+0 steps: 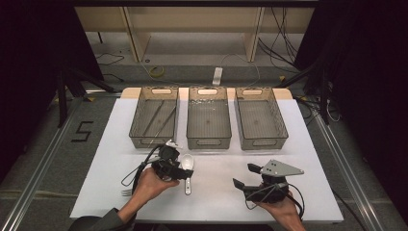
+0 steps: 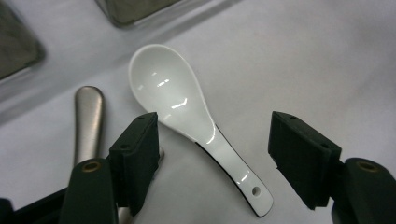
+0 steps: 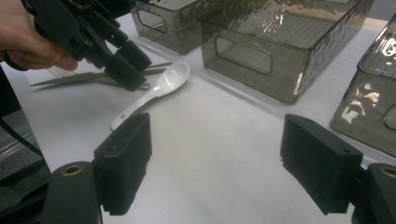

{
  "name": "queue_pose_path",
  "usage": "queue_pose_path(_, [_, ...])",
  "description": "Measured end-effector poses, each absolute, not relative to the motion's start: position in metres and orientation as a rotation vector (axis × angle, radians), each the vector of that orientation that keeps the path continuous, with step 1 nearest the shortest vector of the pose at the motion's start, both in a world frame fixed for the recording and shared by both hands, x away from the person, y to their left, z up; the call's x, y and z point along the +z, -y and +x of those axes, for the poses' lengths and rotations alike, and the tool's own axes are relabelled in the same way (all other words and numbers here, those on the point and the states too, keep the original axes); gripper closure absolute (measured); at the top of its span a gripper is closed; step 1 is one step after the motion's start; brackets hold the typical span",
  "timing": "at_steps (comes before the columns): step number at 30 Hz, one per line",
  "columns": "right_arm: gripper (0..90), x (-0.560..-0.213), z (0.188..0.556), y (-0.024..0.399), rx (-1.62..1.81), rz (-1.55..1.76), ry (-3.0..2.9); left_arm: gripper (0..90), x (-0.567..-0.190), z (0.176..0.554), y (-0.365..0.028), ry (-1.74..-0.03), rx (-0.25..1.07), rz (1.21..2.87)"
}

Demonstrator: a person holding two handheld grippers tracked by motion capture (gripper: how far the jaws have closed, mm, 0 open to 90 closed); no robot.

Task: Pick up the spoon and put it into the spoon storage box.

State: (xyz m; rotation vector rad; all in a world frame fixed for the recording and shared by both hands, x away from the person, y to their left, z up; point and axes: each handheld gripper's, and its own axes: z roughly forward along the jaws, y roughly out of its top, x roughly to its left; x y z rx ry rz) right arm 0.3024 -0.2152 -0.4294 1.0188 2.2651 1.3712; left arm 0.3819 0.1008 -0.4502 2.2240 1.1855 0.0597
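L gripper (image 1: 179, 169) lining up on white spoon (image 1: 188, 166), not gripped yet.
High view: spoon on table, bins beyond. L gripper view: jaws part open, straddling handle, pads clear; metal handle (image 2: 88, 123) just left. R gripper view: R gripper (image 3: 217, 161) wide open, empty; pick and binning left.

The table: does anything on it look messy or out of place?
Slightly. A white spoon and metal cutlery lie loose on the white table, in front of three grey bins. The left gripper straddles the spoon's handle, not yet pinching it. Nothing looks spilled or broken.
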Motion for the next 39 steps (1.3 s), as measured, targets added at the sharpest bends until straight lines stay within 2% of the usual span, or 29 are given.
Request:
queue_pose_path(12, [26.3,-0.429,0.299,0.213,1.346,1.010,-2.259,35.7,-0.466,0.387,-0.086,-1.220,0.056,2.280])
queue_pose_path(15, [26.3,-0.429,0.299,0.213,1.346,1.007,-2.254,36.7,-0.466,0.386,-0.082,-1.217,0.107,2.292])
queue_pose_path(28, [26.3,-0.429,0.299,0.213,1.340,1.005,-2.264,39.2,-0.469,0.385,-0.079,-1.210,0.151,2.348])
queue_pose_path(39, [26.3,-0.429,0.299,0.212,1.341,1.005,-2.264,52.6,-0.471,0.383,-0.076,-1.166,0.236,2.406])
